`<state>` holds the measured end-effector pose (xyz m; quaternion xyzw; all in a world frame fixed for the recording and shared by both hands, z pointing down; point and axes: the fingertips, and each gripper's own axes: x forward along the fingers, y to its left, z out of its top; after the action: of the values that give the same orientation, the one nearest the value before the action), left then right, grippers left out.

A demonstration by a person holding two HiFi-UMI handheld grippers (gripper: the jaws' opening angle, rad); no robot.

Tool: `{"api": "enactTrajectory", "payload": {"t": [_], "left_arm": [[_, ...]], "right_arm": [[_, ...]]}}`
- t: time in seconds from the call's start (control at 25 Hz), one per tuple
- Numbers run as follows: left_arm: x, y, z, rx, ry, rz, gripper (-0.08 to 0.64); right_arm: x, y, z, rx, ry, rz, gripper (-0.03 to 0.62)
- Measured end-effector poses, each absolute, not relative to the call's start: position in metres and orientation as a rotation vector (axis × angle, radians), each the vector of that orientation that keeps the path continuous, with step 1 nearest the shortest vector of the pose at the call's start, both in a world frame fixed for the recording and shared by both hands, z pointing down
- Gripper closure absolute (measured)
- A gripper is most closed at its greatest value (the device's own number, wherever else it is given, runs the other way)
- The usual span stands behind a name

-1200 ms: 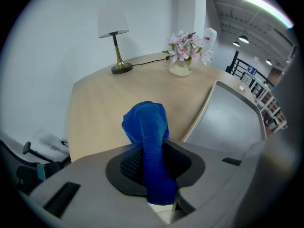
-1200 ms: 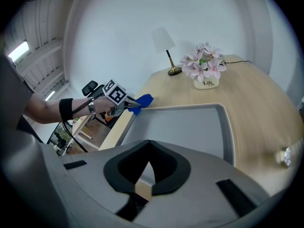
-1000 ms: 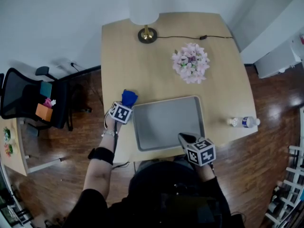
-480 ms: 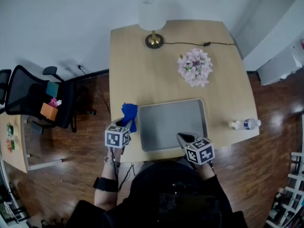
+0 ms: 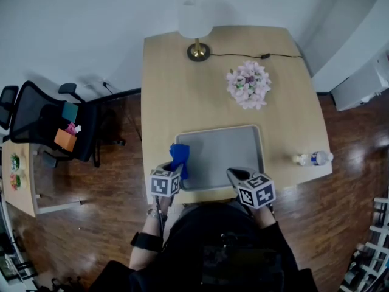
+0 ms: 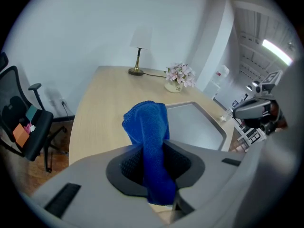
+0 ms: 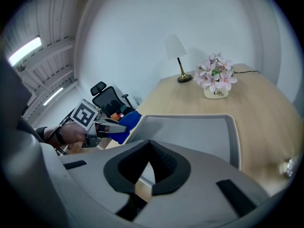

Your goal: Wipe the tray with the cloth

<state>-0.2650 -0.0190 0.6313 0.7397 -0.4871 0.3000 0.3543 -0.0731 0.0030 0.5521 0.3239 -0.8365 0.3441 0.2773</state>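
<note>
— Now the left gripper (image 5: 175,168) is swinging in from the bare table (image 5: 182,90), its jaws clamping the blue cloth (image 5: 179,155), which is now hovering over the tray's (image 5: 225,151) left edge.
— And the right gripper (image 5: 233,175)?
— Staying put at the tray's near edge, jaws together, gripping nothing. By my read the cloth isn't pressing down yet, so the wiping is only just starting.

Left claw (image 5: 177,168) is covering cloth (image 5: 179,153) at its 6 o'clock end; bottle (image 5: 313,157) at 3 o'clock is showing unreadably small.
</note>
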Motion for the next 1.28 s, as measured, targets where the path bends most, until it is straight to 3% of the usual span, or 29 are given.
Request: {"api": "enactTrajectory", "payload": {"t": [0.4, 0.92, 1.28], "left_arm": [[-0.251, -0.094, 0.665, 1.763, -1.313, 0.805, 0.465], [-0.239, -0.100, 0.685, 1.660, -1.360, 0.829, 0.465], [-0.172, -0.108, 0.681, 1.702, -1.301, 0.832, 0.465]], "right_arm": [[-0.036, 0.004, 0.555, 0.915, -2.214, 0.994, 0.594], [-0.001, -0.010, 0.568, 0.887, -2.202, 1.055, 0.594], [0.026, -0.012, 0.572, 0.879, -2.208, 1.071, 0.594]]}}
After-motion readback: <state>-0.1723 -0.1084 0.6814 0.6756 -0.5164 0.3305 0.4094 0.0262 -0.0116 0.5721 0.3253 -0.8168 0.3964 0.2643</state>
